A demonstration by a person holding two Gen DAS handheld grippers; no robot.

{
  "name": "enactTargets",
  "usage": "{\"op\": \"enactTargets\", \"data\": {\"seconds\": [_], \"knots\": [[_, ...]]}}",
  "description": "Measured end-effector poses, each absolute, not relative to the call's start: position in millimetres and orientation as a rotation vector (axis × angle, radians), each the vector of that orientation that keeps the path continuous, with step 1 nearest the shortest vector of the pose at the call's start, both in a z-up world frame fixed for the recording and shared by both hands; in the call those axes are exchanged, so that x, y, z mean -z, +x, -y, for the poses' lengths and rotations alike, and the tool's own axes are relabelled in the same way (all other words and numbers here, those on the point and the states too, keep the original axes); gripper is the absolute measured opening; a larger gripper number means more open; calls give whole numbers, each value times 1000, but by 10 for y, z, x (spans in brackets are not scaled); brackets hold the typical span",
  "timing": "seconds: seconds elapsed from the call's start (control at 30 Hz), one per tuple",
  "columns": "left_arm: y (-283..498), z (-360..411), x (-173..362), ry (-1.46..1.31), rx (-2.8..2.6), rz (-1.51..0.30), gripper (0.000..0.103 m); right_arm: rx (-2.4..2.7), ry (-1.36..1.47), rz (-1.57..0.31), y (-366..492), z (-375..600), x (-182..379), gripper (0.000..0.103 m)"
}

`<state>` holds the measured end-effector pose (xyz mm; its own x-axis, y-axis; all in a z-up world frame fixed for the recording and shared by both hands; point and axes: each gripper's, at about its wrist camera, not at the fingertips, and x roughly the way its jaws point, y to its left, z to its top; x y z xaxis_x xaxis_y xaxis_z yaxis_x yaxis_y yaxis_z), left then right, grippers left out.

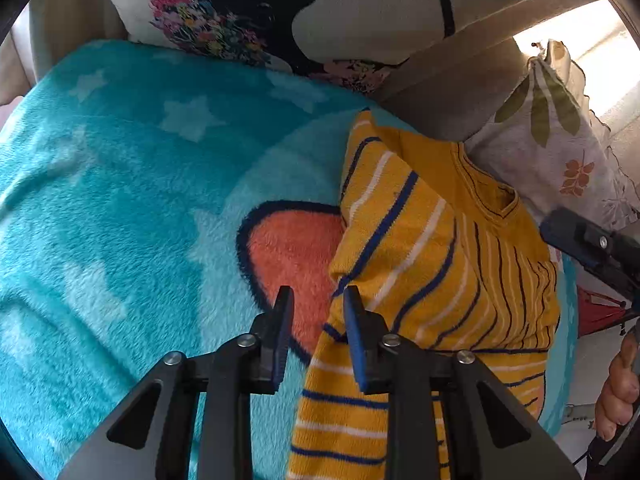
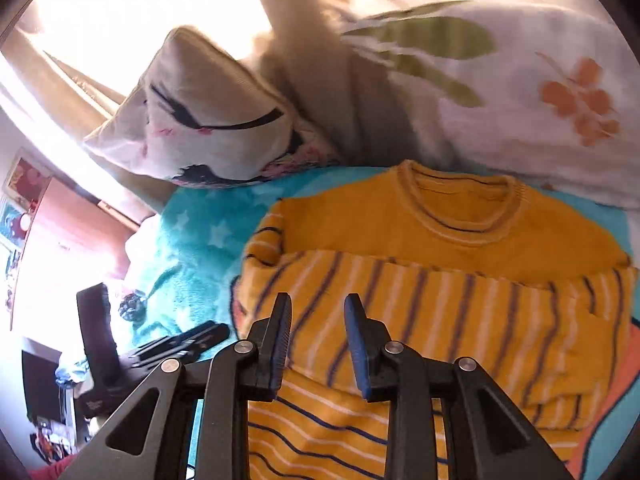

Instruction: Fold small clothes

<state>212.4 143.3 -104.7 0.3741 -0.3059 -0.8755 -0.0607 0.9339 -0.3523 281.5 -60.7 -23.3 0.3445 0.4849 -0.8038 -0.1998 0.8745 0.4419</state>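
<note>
A: Where's the garment?

B: The yellow striped sweater [image 2: 440, 280] lies on the turquoise star-print blanket [image 1: 120, 200], partly folded. In the right wrist view its crew neck points away from the camera, toward the leaf-print pillow [image 2: 500, 80], and both sleeves are laid across the chest, striped in navy and white. The hem end hangs nearest the camera, under the fingers.

A: And the left gripper?

B: The left gripper [image 1: 318, 332] hovers at the sweater's near left edge. Its jaws stand partly apart with a clear gap between them. The right finger sits against the folded sleeve edge, the left finger over the blanket's orange heart shape [image 1: 292, 248]. Nothing is pinched between them.

A: The right one?

B: The right gripper [image 2: 318, 332] is poised above the lower chest of the sweater, pointing toward the collar, jaws parted about the same and gripping nothing. From the left wrist view, it enters at the far right edge, with the person's hand [image 1: 618, 396] wrapped around its handle below.

A: What surrounds it all?

B: A pillow with a black silhouette and flowers [image 1: 240, 12] leans behind the blanket, just beside the leaf-print one. Bright window light washes out the upper left of the right wrist view.
</note>
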Motion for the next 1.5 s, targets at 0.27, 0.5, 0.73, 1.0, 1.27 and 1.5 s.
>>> {"op": "enactTargets", "data": {"seconds": [0.27, 0.5, 0.73, 1.0, 1.27, 1.5], "knots": [[2227, -1439, 1234, -384, 233, -1204, 24, -415, 227, -1328, 3618, -289, 1036, 42], [2224, -1578, 1272, -415, 269, -1201, 24, -352, 185, -1216, 3703, -436, 885, 8], [2245, -1544, 1263, -389, 277, -1198, 24, -198, -26, -1085, 3622, -462, 660, 10], [2286, -1442, 1266, -364, 269, -1199, 25, -342, 323, -1284, 3135, -40, 922, 11], [2074, -1503, 1011, -353, 199, -1177, 25, 65, -155, -1091, 3265, -56, 1083, 20], [1470, -1634, 887, -399, 140, -1185, 31, -82, 152, -1097, 2516, 739, 779, 34]]}}
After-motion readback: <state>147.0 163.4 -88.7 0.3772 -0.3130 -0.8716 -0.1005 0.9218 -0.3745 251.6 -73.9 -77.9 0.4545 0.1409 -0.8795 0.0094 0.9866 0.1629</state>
